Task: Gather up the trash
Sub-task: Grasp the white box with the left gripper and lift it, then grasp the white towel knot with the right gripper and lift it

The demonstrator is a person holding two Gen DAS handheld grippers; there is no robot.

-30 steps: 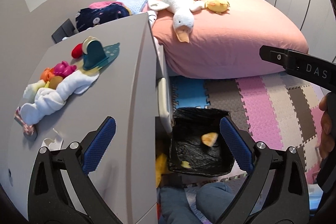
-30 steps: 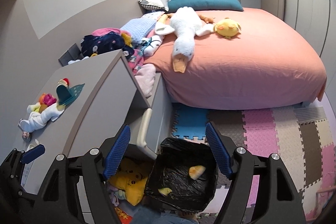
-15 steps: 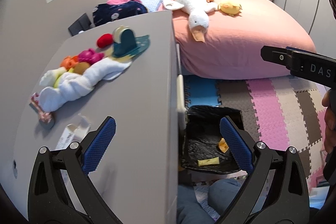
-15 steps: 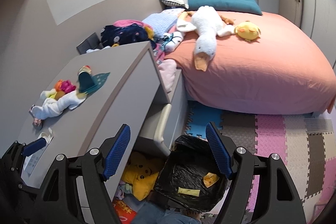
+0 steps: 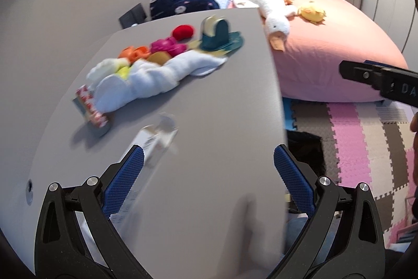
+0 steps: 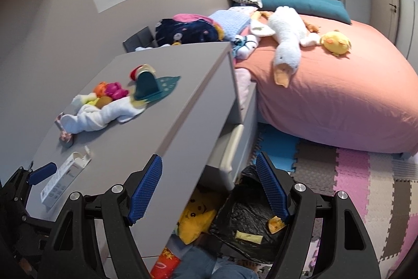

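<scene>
Left gripper [image 5: 209, 169]: my jaws are spread with nothing between them, low in the frame over the grey table [image 5: 209, 122].
Right gripper [image 6: 209, 190]: my jaws are spread and empty, at the bottom of the frame over the table's front edge and the bin.
Carton [image 5: 154, 145]: a white torn-open carton lying flat on the table, just beside my left finger at lower left; blurred in the left view.
Bin [image 6: 245, 213]: black-lined, on the floor at lower centre of the right view, below the table's edge, with two yellowish scraps [image 6: 247, 235] inside.
Wrapper [image 5: 91, 109]: a red-and-white piece at the near end of the cloth, left of centre.
Cloth [image 5: 156, 75]: white, rolled, mid-table, small toys along its far side.
Tape holder [image 5: 216, 33]: teal, at the table's far end.
Bed [image 6: 339, 96]: pink, upper right, a plush goose [image 6: 287, 41] on it.
</scene>
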